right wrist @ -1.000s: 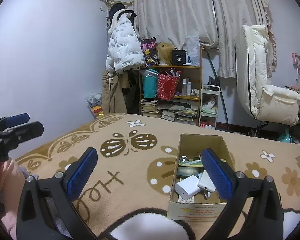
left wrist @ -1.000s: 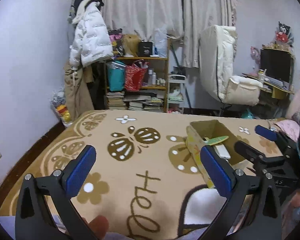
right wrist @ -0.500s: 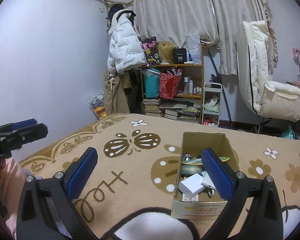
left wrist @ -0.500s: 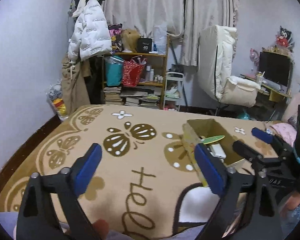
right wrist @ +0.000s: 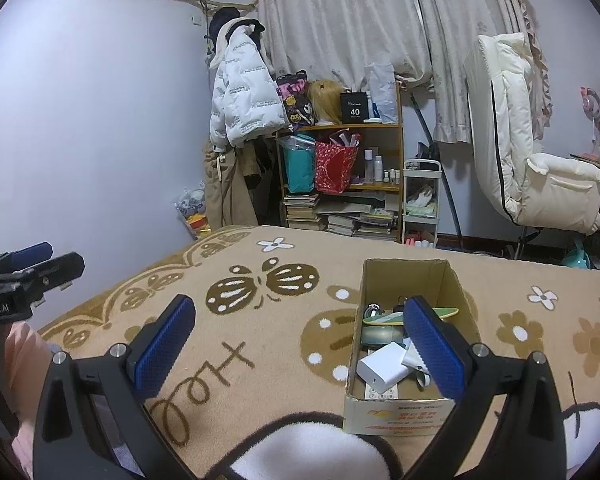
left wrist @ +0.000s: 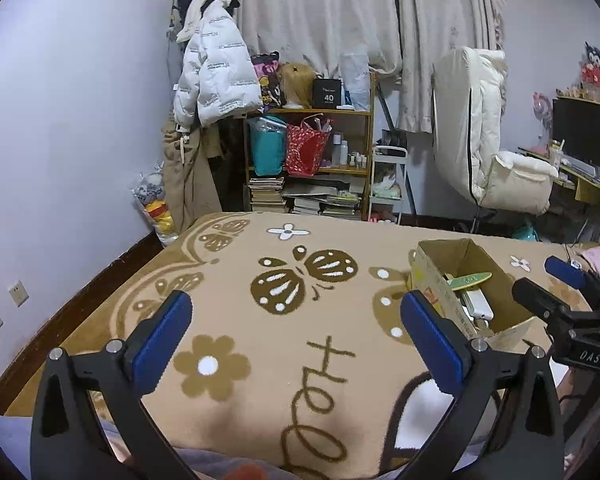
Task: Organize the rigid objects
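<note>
Left wrist view: left gripper [left wrist: 296, 336] spread wide, empty, above tan butterfly blanket [left wrist: 300, 344]. Cardboard box [left wrist: 466, 286] far right on blanket, green board and white items inside.

Right wrist view: right gripper [right wrist: 300, 346] spread wide, empty; box just ahead at right, white charger [right wrist: 381, 367] at near end.

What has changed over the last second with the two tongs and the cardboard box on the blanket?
Very little. The left tongs tilted slightly downward, so the room sits higher in their view; nothing was gripped or released. The right tongs stayed open and empty, and the open brown cardboard box with the white charger block inside kept its place on the tan patterned blanket.
</note>
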`<state>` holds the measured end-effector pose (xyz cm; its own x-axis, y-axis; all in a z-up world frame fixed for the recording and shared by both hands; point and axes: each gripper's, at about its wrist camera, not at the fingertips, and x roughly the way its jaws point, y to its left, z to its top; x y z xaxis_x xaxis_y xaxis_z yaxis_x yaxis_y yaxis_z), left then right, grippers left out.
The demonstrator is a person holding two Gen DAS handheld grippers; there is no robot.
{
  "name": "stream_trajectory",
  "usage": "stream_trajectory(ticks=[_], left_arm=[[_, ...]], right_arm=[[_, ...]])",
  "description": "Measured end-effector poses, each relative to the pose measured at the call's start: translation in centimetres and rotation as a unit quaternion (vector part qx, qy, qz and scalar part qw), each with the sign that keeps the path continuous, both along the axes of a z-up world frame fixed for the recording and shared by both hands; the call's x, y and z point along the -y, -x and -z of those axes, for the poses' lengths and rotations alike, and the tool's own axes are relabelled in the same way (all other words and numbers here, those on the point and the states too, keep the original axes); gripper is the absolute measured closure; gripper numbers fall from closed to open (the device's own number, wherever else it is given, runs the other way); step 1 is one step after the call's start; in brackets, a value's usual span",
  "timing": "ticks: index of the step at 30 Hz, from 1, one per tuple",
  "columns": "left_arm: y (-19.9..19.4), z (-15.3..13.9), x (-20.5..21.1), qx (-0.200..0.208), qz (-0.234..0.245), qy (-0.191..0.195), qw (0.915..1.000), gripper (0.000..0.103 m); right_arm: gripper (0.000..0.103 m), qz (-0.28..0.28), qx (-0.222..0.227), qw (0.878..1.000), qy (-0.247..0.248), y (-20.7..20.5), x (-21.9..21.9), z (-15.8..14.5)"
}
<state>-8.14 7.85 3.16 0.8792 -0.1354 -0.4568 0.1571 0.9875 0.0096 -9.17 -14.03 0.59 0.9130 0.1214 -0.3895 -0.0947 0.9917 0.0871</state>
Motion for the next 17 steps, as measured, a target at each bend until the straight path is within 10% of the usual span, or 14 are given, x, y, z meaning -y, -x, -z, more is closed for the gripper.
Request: stream_trajectory(ticks=[17], left_arm=[[-0.2,0.0,-1.4,-0.026,-0.034,0.01,0.999,0.0]], right_arm=[[0.0,0.004,-0.004,1.0,-0.008,0.2,0.5,0.5]])
